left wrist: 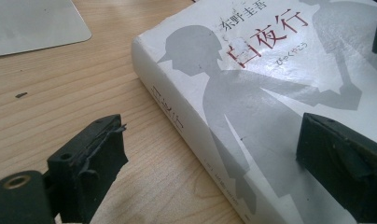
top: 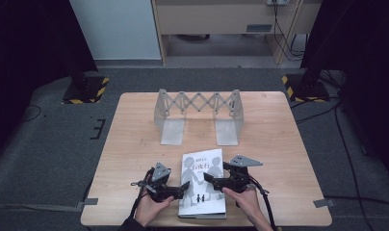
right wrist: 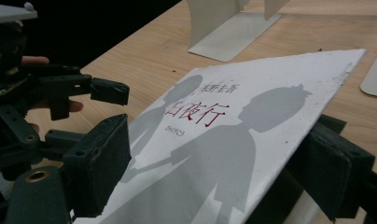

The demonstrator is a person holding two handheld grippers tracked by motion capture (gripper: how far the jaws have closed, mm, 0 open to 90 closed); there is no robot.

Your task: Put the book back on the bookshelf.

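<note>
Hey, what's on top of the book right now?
Above the book's cover hang jaws of both open grippers, left and right; whether they touch it is unclear. Nothing else lies on it. The table beneath is hidden.

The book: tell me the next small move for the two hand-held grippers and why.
Probably shut the right hand-held gripper on the book's right edge. In the right gripper view its open jaws straddle that edge, one above the cover and one below, with the cover tilted up. The left hand-held gripper stands open across the spine, one jaw over the table, so it could close next to steady the lift.
</note>
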